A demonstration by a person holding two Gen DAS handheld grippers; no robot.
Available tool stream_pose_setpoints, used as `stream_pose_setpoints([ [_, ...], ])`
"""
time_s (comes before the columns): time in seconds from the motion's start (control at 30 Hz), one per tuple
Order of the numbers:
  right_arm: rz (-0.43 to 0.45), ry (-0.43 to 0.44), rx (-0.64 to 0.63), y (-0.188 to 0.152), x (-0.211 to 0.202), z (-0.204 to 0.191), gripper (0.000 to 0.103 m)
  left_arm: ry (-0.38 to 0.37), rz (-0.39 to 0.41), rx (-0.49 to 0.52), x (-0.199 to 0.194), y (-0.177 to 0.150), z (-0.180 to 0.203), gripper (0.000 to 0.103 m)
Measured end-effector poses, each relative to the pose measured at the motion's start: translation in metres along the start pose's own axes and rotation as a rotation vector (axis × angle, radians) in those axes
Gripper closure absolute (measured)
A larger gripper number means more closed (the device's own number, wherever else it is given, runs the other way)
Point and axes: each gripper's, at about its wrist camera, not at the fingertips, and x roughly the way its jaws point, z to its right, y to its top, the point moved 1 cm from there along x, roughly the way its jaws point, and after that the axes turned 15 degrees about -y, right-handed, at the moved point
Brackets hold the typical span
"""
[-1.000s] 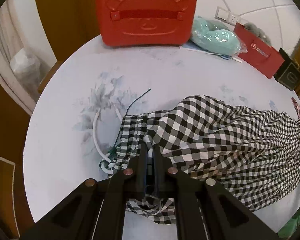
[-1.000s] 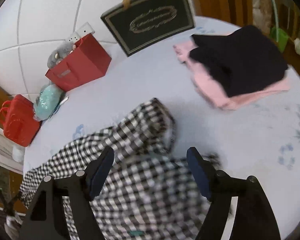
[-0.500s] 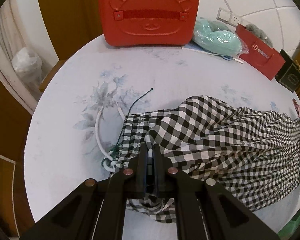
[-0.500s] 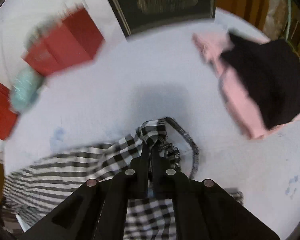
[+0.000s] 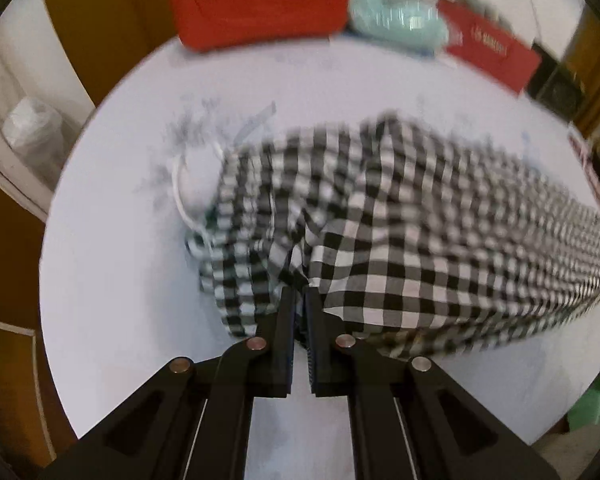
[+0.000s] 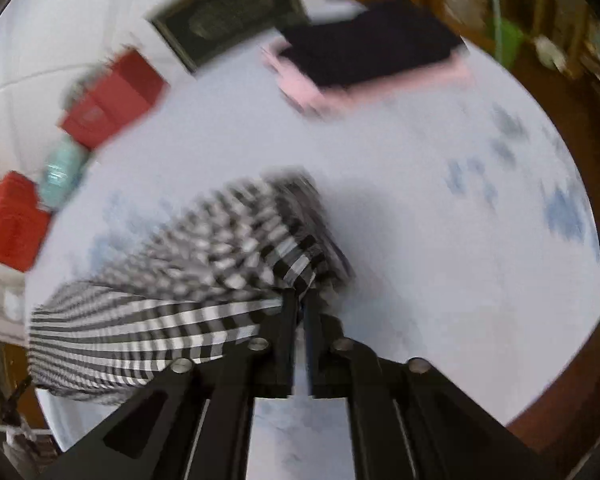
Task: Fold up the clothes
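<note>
A black-and-white checked garment (image 5: pixel 400 216) stretches across the round white table (image 5: pixel 120 280). My left gripper (image 5: pixel 300 292) is shut on its gathered waist end and holds it lifted off the table. My right gripper (image 6: pixel 300 296) is shut on the other end of the checked garment (image 6: pixel 204 280), also raised. The cloth hangs taut between the two grippers. Both views are blurred by motion.
A red bear case (image 5: pixel 260 0), a teal bundle (image 5: pixel 396 20), a red paper bag (image 5: pixel 492 52) and a black gift bag (image 6: pixel 228 20) stand along the table's back. A folded black garment (image 6: pixel 372 48) on a pink one (image 6: pixel 380 88) lies at the far right. White hanger (image 5: pixel 180 196) by the waist.
My right gripper closed on the garment's far end. Both grippers have since lifted their ends, so the cloth has risen off the table and pulled taut.
</note>
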Motion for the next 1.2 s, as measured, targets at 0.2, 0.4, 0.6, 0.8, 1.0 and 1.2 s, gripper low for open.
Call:
stream_pose_setpoints([
  [0.2,0.085,-0.022,0.016,0.000,-0.023,0.010,0.021,0.013,0.031,0.004,-0.030,-0.005,-0.001,0.066],
  [0.4,0.149,-0.003,0.008,0.022,-0.041,0.001,0.021,0.010,0.186,0.023,-0.078,0.021,0.003,0.050],
  [0.6,0.129,0.037,0.025,0.034,-0.027,-0.006,0.016,0.030,0.136,-0.051,-0.032,0.053,-0.021,0.050],
  [0.8,0.091,0.060,-0.009,0.053,-0.005,-0.022,0.008,0.012,0.070,-0.077,0.016,0.056,-0.027,0.050],
  [1.0,0.010,0.014,-0.127,0.060,0.030,-0.058,0.038,0.079,0.104,-0.115,0.017,0.043,-0.024,0.067],
  [1.2,0.273,-0.289,-0.331,0.053,-0.011,-0.085,0.099,0.145,0.138,-0.153,0.017,0.031,-0.022,0.096],
])
